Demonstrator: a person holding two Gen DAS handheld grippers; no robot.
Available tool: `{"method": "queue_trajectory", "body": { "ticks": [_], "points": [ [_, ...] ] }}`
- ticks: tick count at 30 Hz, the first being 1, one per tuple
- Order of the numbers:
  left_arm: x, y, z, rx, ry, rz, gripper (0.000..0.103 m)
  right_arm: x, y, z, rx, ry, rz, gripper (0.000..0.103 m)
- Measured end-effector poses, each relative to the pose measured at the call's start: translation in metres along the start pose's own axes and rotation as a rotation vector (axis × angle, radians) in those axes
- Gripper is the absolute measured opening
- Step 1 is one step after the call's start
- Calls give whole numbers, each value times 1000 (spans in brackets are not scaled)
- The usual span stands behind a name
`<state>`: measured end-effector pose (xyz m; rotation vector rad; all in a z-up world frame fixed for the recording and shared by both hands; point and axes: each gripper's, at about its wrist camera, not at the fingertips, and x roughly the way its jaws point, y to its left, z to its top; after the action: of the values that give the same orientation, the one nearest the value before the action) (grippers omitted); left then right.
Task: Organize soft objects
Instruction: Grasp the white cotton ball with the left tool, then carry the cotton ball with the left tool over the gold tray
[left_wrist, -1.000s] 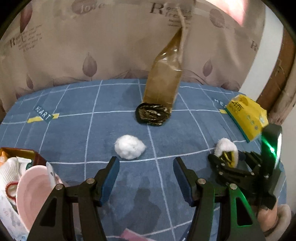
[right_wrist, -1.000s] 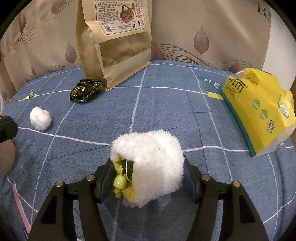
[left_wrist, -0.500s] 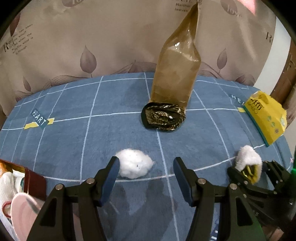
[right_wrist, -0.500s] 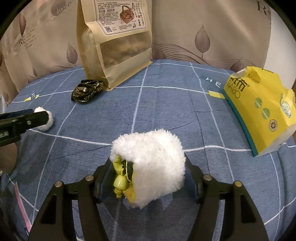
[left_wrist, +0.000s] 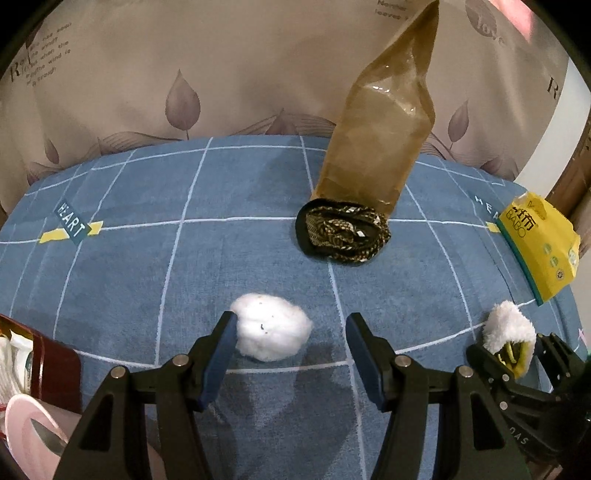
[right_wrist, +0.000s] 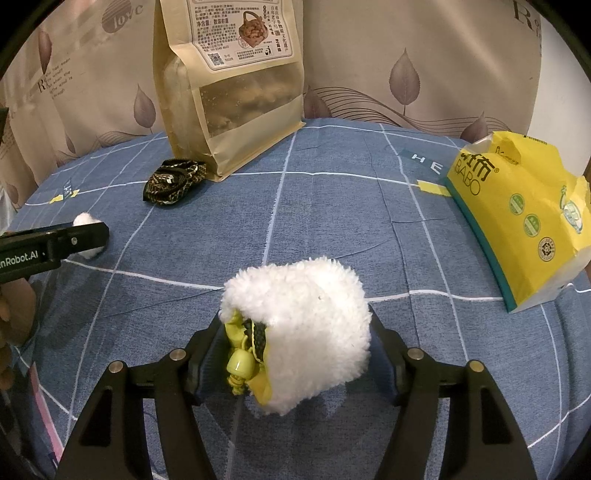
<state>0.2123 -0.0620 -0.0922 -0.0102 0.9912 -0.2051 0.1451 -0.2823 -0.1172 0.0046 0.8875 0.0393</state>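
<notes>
A white cotton ball (left_wrist: 271, 336) lies on the blue grid cloth (left_wrist: 184, 266), between the fingertips of my open left gripper (left_wrist: 291, 350) and close to the left pad. In the right wrist view the ball (right_wrist: 85, 219) peeks out behind a left finger (right_wrist: 74, 240). My right gripper (right_wrist: 295, 350) is shut on a fluffy white pouch (right_wrist: 306, 317) with a yellow-green lining and bead, low over the cloth. From the left wrist view, that pouch (left_wrist: 508, 323) and right gripper (left_wrist: 511, 350) sit at the far right.
A tall brown snack bag (left_wrist: 373, 147) stands at the back, with a black-and-gold coiled fabric piece (left_wrist: 343, 232) at its foot. A yellow tissue pack (right_wrist: 517, 218) lies at the right. A dark red box (left_wrist: 55, 373) and a pink bowl (left_wrist: 26, 424) sit at the near left.
My left gripper came forward and down, so the cotton ball now sits between its fingertips instead of ahead of them. The right gripper and its pouch stayed put.
</notes>
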Motion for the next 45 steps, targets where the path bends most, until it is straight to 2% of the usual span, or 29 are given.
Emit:
{"method": "queue_trajectory", "body": {
  "ticks": [8,10,12,20,32,45],
  "points": [
    [5,0,-3,12,13,38,62,0,1,0,2,0,3,65],
    [5,-1,-4,22,8,44,51,0,0,0,3,0,4,65],
    [5,-2,-4,33,2,65,34,0,2,0,2,0,3,66],
    [5,-6,-6,72,-10,94,25,0,1,0,3,0,3,66],
    [-10,-15,-9,106,-23,75,23,0,1,0,4,0,4,66],
    [-52,-25,-29,128,-37,13,23,0,2,1,3,1,2,66]
  ]
}}
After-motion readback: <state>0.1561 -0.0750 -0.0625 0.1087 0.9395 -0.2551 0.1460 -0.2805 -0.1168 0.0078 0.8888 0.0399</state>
